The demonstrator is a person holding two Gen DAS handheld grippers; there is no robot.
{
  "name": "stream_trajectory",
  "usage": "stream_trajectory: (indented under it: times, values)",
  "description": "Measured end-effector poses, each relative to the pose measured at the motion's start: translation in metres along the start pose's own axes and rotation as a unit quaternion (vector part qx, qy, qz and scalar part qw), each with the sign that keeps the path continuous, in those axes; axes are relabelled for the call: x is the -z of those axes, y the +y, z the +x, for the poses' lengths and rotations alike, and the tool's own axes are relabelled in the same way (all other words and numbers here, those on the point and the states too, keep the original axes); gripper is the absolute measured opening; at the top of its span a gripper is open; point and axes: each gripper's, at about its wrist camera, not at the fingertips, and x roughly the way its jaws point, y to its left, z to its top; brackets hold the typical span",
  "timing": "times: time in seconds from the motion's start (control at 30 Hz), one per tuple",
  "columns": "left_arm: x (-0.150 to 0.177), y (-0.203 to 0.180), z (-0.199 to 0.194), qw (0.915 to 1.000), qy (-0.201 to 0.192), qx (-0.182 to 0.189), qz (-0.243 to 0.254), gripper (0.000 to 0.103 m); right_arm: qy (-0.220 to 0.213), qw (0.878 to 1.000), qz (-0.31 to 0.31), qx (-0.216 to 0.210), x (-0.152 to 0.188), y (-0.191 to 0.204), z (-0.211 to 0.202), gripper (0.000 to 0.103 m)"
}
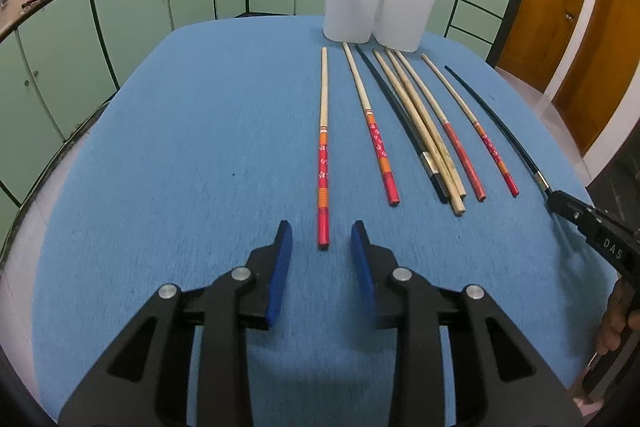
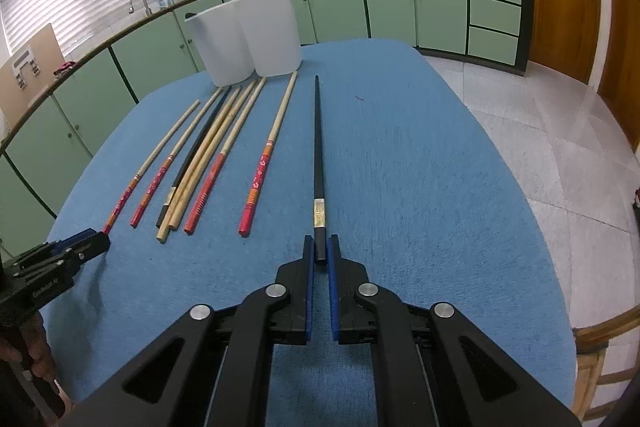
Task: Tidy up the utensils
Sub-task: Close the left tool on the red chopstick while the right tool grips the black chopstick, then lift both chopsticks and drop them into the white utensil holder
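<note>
Several chopsticks lie side by side on the blue table cloth (image 1: 180,147), in front of a white two-part holder (image 1: 380,3) (image 2: 248,39). My left gripper (image 1: 321,227) is open, and the butt of a red-patterned chopstick (image 1: 323,163) lies on the cloth between its blue pads, untouched. My right gripper (image 2: 320,241) is shut on the butt end of a black chopstick (image 2: 318,155), which points toward the holder with its tip on the cloth. The left wrist view shows this gripper (image 1: 560,201) at the right edge. The right wrist view shows the left gripper (image 2: 96,241) at the left edge.
Between the two grippers lie red-handled, plain bamboo and another black chopstick (image 1: 400,119). Green cabinets (image 1: 132,11) curve behind the table. Tiled floor (image 2: 540,115) and a wooden chair (image 2: 600,347) are to the right. A person's hand (image 1: 616,323) holds the right gripper.
</note>
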Motion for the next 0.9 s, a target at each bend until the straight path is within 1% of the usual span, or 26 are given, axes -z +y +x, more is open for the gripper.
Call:
stream_trajectory:
  times: [0.03, 0.07, 0.1, 0.2, 0.27, 0.33, 0.37, 0.53, 0.67, 0.73, 0.9]
  values:
    - [-0.001, -0.001, 0.0, 1.0, -0.001, -0.001, 0.0, 0.029, 0.0, 1.0, 0.0, 0.0, 0.0, 0.0, 0.001, 0.006]
    - [-0.001, -0.001, 0.001, 1.0, -0.002, -0.002, -0.001, 0.024, 0.001, 1.0, 0.001, 0.0, 0.0, -0.001, 0.001, 0.006]
    - [0.0, -0.002, 0.001, 1.0, -0.002, -0.002, -0.001, 0.022, 0.0, 1.0, 0.001, 0.0, 0.0, -0.001, 0.001, 0.006]
    - [0.004, -0.007, -0.001, 1.0, -0.004, -0.004, 0.0, 0.02, 0.0, 1.0, 0.001, -0.001, -0.001, -0.001, 0.002, 0.006]
    - [0.006, -0.008, -0.001, 0.9999, -0.006, -0.006, 0.005, 0.017, 0.0, 1.0, 0.0, 0.0, -0.001, -0.001, 0.003, 0.006]
    - [0.006, -0.008, -0.001, 0.9999, -0.007, -0.008, 0.006, 0.011, 0.0, 1.0, 0.0, 0.001, -0.001, -0.001, 0.003, 0.006]
    - [0.006, -0.008, -0.002, 0.9999, -0.006, -0.007, 0.007, 0.005, 0.0, 1.0, 0.0, 0.0, -0.001, -0.001, 0.003, 0.006]
    - [0.007, -0.009, -0.005, 0.9998, -0.011, -0.014, 0.005, 0.005, 0.0, 1.0, 0.0, 0.0, -0.001, -0.001, 0.003, 0.006]
    - [0.001, -0.011, -0.018, 0.9995, -0.023, -0.019, 0.011, 0.005, -0.01, 1.0, -0.004, 0.003, -0.006, -0.002, -0.005, 0.006]
    - [-0.008, -0.015, -0.029, 0.9985, -0.033, -0.033, 0.029, 0.005, -0.023, 1.0, -0.007, 0.003, -0.013, -0.002, -0.014, 0.006]
    - [-0.037, -0.023, -0.063, 0.9947, -0.079, -0.04, 0.053, 0.005, -0.071, 0.997, -0.03, 0.006, -0.045, 0.0, -0.048, 0.006]
